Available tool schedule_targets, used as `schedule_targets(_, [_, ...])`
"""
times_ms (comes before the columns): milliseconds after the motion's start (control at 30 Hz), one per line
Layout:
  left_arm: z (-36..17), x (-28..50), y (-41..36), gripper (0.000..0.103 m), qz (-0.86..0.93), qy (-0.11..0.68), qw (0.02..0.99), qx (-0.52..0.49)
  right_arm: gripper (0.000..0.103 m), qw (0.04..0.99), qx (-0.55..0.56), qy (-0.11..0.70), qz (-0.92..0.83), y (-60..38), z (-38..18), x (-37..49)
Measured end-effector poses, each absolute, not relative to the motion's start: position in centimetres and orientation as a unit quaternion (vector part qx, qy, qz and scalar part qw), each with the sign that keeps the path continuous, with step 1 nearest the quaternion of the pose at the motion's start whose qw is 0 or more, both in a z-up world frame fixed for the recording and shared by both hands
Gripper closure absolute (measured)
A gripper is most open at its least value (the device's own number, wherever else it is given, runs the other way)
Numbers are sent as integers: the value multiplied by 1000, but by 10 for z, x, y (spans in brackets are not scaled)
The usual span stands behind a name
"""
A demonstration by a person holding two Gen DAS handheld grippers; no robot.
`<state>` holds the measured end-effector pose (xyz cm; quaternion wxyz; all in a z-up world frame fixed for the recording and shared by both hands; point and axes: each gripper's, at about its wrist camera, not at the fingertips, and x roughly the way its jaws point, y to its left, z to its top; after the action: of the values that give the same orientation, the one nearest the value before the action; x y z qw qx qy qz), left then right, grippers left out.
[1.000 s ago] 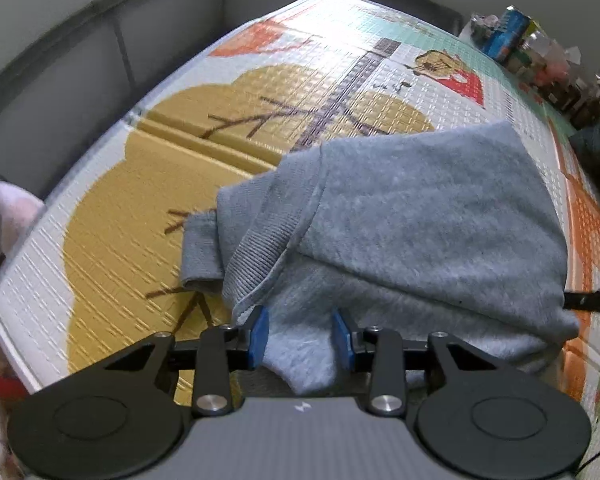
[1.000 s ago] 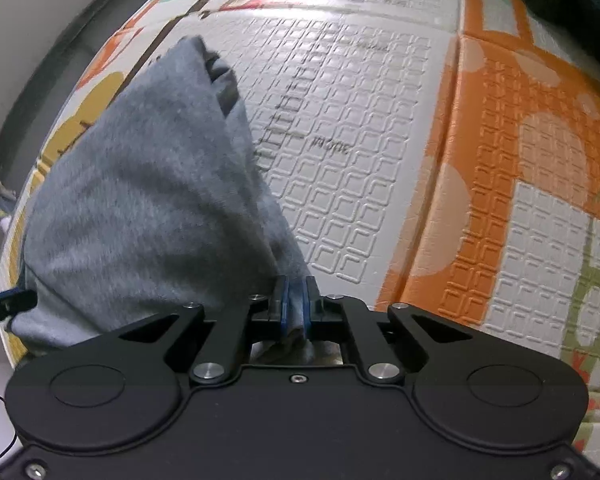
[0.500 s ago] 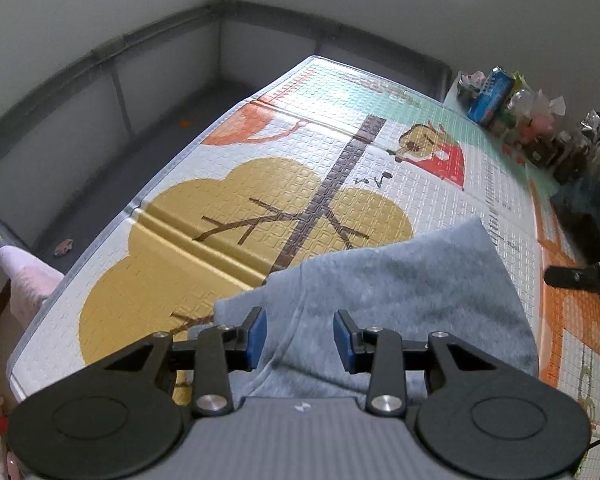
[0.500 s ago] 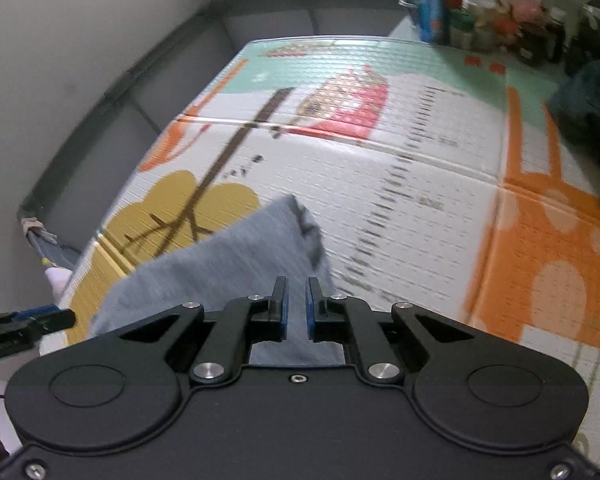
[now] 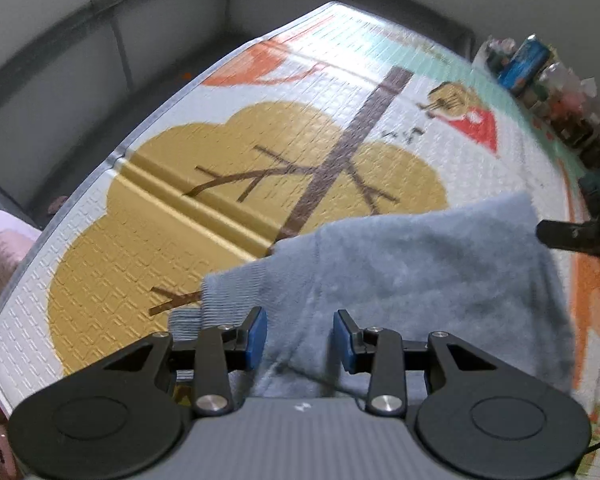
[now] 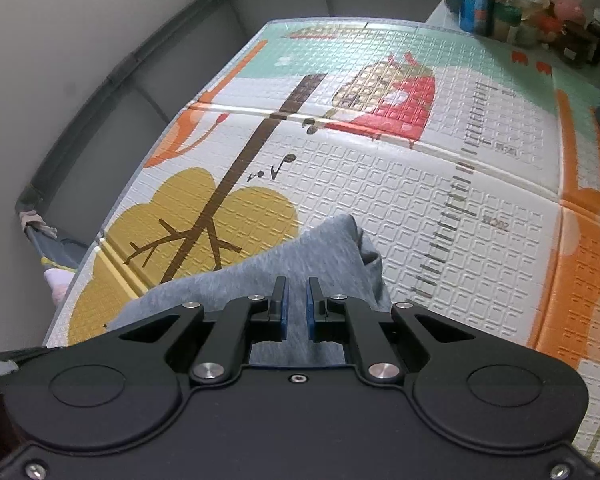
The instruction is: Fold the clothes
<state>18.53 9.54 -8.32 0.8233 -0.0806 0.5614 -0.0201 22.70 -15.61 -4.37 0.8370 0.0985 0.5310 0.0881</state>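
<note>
Left gripper [image 5: 300,336]: blue pads stand apart, with the grey sweater [image 5: 420,272] lying below and between them, pads not pressing on it; the sweater's ribbed cuff [image 5: 220,300] sits at the gripper's 10 o'clock, on the yellow tree print of the play mat [image 5: 260,152]. Right gripper [image 6: 296,310]: pads drawn nearly together with grey cloth in the narrow gap, clamped on the sweater [image 6: 300,256], which bunches to a peak at its 12 o'clock over the mat [image 6: 420,184]. Bottles and packets [image 6: 520,4] crowd the mat's far edge at 1 o'clock.
</note>
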Motion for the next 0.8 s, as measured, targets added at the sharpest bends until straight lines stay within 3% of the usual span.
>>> schedule_targets(100, [-92, 185, 104, 59, -18, 566, 818, -98, 95, 832, 91, 541, 82, -155, -56, 232])
schedule_targets(200, [-97, 188, 111, 44, -14, 570, 815, -104, 95, 827, 86, 550, 78, -156, -70, 234])
schedule_targets(533, [-108, 182, 118, 35, -11, 566, 816, -115, 103, 809, 79, 580, 56, -159, -97, 245])
schedule_targets(667, [-107, 181, 121, 35, -10, 566, 815, -122, 103, 809, 82, 579, 63, -163, -97, 244])
schedule_targets(800, [-93, 179, 114, 48, -13, 560, 821, -113, 103, 819, 97, 561, 70, -169, -91, 236])
